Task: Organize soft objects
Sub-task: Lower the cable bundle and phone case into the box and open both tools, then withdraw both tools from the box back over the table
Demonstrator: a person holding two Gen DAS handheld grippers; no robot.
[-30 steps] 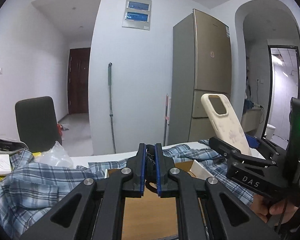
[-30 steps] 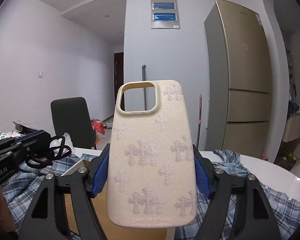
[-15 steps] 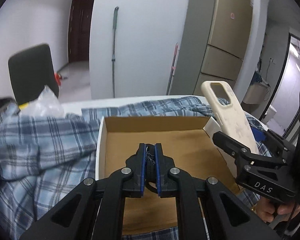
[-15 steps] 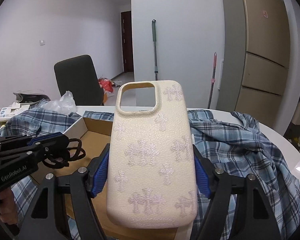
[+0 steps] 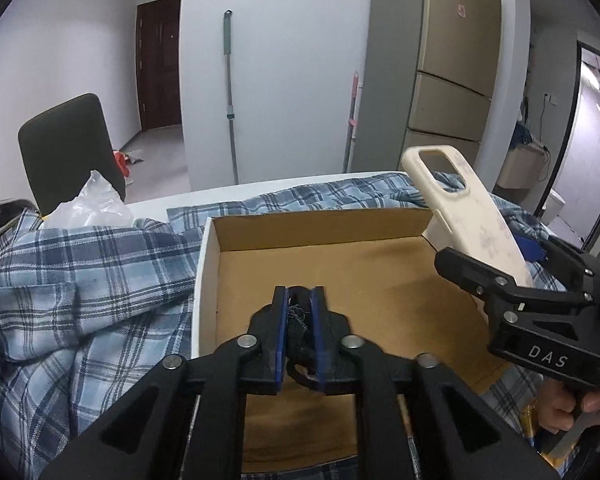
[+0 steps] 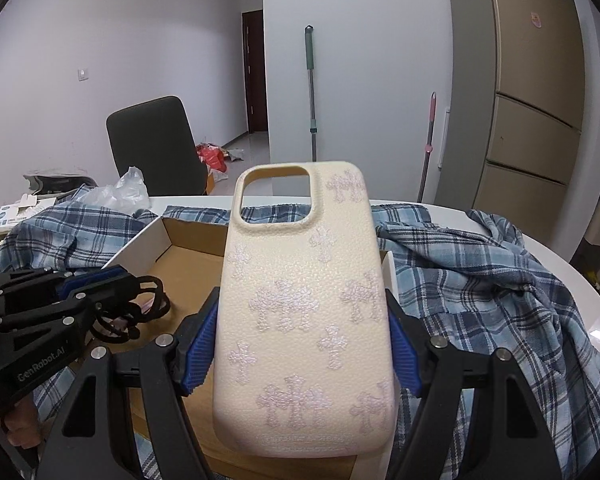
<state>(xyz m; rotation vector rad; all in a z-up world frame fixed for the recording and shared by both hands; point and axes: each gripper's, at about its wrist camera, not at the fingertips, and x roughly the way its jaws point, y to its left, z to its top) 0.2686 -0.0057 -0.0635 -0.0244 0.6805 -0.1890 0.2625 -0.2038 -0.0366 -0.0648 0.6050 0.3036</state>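
Note:
My left gripper [image 5: 299,300] is shut on a bundle of black hair ties [image 5: 298,330], held above the open cardboard box [image 5: 380,292]. In the right wrist view the left gripper [image 6: 112,276] shows at the left with the black hair ties [image 6: 140,304] dangling over the box [image 6: 188,276]. My right gripper [image 6: 304,316] is shut on a cream phone case [image 6: 304,312] with pale cross patterns, held upright over the box's right side. The case [image 5: 468,216] also shows in the left wrist view, at the box's right wall.
A blue plaid shirt [image 5: 80,280] lies around the box on a white round table [image 6: 560,248]. A clear plastic bag [image 5: 92,200] and a black chair [image 5: 68,140] are at the back left. A fridge [image 5: 456,60] and mops stand behind.
Both grippers have tilted down and come lower toward the box. The box's inside now shows fully. Both grips are unchanged.

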